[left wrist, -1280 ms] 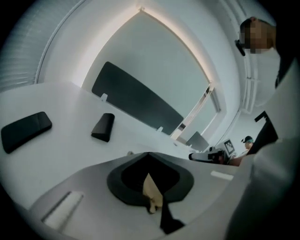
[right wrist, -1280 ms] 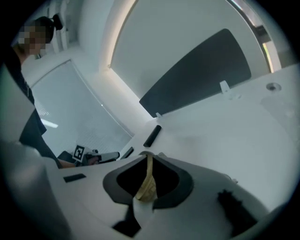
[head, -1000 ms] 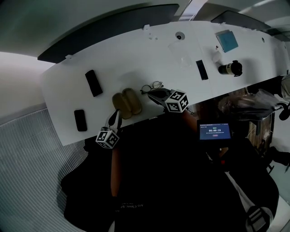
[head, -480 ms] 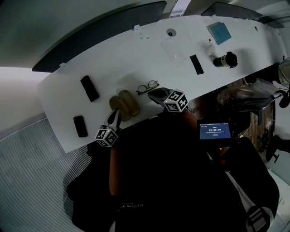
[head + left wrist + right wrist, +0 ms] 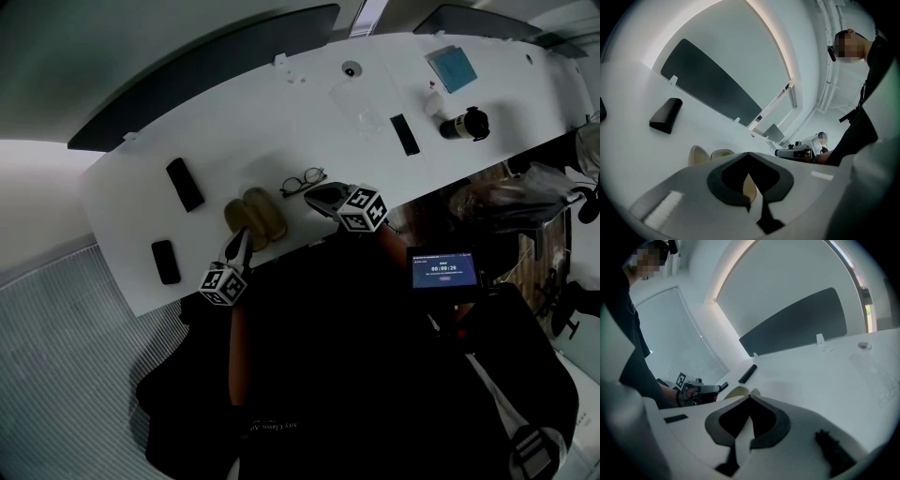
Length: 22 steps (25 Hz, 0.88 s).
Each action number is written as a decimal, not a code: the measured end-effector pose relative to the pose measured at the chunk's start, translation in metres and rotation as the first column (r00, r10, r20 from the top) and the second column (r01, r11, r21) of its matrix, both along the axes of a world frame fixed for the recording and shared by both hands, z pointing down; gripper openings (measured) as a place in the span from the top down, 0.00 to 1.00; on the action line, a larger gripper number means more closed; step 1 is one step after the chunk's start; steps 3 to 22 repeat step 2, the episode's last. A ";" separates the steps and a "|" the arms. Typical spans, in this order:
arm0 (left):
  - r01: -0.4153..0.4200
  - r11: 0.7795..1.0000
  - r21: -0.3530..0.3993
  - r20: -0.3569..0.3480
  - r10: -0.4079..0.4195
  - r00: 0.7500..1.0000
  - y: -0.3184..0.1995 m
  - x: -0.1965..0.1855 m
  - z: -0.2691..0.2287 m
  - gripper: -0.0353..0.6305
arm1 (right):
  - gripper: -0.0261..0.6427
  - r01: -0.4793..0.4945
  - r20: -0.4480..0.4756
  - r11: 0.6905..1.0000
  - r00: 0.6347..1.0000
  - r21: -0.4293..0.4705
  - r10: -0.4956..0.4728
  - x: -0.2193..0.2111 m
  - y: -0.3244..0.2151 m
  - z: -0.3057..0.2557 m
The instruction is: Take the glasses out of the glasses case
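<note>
My left gripper (image 5: pixel 238 244) and right gripper (image 5: pixel 315 195) both have jaws closed, empty. The glasses (image 5: pixel 303 180) lie on the desk (image 5: pixel 281 122) just right of the open glasses case (image 5: pixel 255 216). I'd back off level, nudging neither.

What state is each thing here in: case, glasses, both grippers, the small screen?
Tan oval glasses case: open.
Thin-framed round glasses: out of the case, lying beside it.
Left gripper: jaws shut, empty.
Right gripper: jaws shut, empty.
Small dark-framed screen: lit.
</note>
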<state>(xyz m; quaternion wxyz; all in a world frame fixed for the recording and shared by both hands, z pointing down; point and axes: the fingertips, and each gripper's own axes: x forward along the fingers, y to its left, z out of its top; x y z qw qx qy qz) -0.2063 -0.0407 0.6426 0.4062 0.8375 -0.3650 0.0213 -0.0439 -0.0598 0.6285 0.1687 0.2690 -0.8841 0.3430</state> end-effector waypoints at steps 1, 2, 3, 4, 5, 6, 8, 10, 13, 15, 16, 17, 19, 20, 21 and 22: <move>0.001 1.000 -0.001 0.001 -0.001 1.000 0.001 0.001 0.000 0.94 | 0.95 0.001 0.000 1.000 1.000 0.001 -0.001 0.001 0.000 0.000; 0.002 1.000 -0.002 0.002 -0.002 1.000 0.002 0.001 0.000 0.94 | 0.95 0.002 -0.001 1.000 1.000 0.001 -0.002 0.001 0.000 0.000; 0.002 1.000 -0.002 0.002 -0.002 1.000 0.002 0.001 0.000 0.94 | 0.95 0.002 -0.001 1.000 1.000 0.001 -0.002 0.001 0.000 0.000; 0.002 1.000 -0.002 0.002 -0.002 1.000 0.002 0.001 0.000 0.94 | 0.95 0.002 -0.001 1.000 1.000 0.001 -0.002 0.001 0.000 0.000; 0.002 1.000 -0.002 0.002 -0.002 1.000 0.002 0.001 0.000 0.94 | 0.95 0.002 -0.001 1.000 1.000 0.001 -0.002 0.001 0.000 0.000; 0.002 1.000 -0.002 0.002 -0.002 1.000 0.002 0.001 0.000 0.94 | 0.95 0.002 -0.001 1.000 1.000 0.001 -0.002 0.001 0.000 0.000; 0.002 1.000 -0.002 0.002 -0.002 1.000 0.002 0.001 0.000 0.94 | 0.95 0.002 -0.001 1.000 1.000 0.001 -0.002 0.001 0.000 0.000; 0.002 1.000 -0.002 0.002 -0.002 1.000 0.002 0.001 0.000 0.94 | 0.95 0.002 -0.001 1.000 1.000 0.001 -0.002 0.001 0.000 0.000; 0.002 1.000 -0.002 0.002 -0.002 1.000 0.002 0.001 0.000 0.94 | 0.95 0.002 -0.001 1.000 1.000 0.001 -0.002 0.001 0.000 0.000; 0.002 1.000 -0.002 0.002 -0.002 1.000 0.002 0.001 0.000 0.94 | 0.95 0.002 -0.001 1.000 1.000 0.001 -0.002 0.001 0.000 0.000; 0.002 1.000 -0.002 0.002 -0.002 1.000 0.002 0.001 0.000 0.94 | 0.95 0.002 -0.001 1.000 1.000 0.001 -0.002 0.001 0.000 0.000; 0.002 1.000 -0.002 0.002 -0.002 1.000 0.002 0.001 0.000 0.94 | 0.95 0.002 -0.001 1.000 1.000 0.001 -0.002 0.001 0.000 0.000; 0.002 1.000 -0.002 0.002 -0.002 1.000 0.002 0.001 0.000 0.94 | 0.95 0.002 -0.001 1.000 1.000 0.001 -0.002 0.001 0.000 0.000; 0.002 1.000 -0.002 0.002 -0.002 1.000 0.002 0.001 0.000 0.94 | 0.95 0.002 -0.001 1.000 1.000 0.001 -0.002 0.001 0.000 0.000; 0.002 1.000 -0.002 0.002 -0.002 1.000 0.002 0.001 0.000 0.94 | 0.95 0.002 -0.001 1.000 1.000 0.001 -0.002 0.001 0.000 0.000; 0.002 1.000 -0.002 0.002 -0.002 1.000 0.002 0.001 0.000 0.94 | 0.95 0.002 -0.001 1.000 1.000 0.001 -0.002 0.001 0.000 0.000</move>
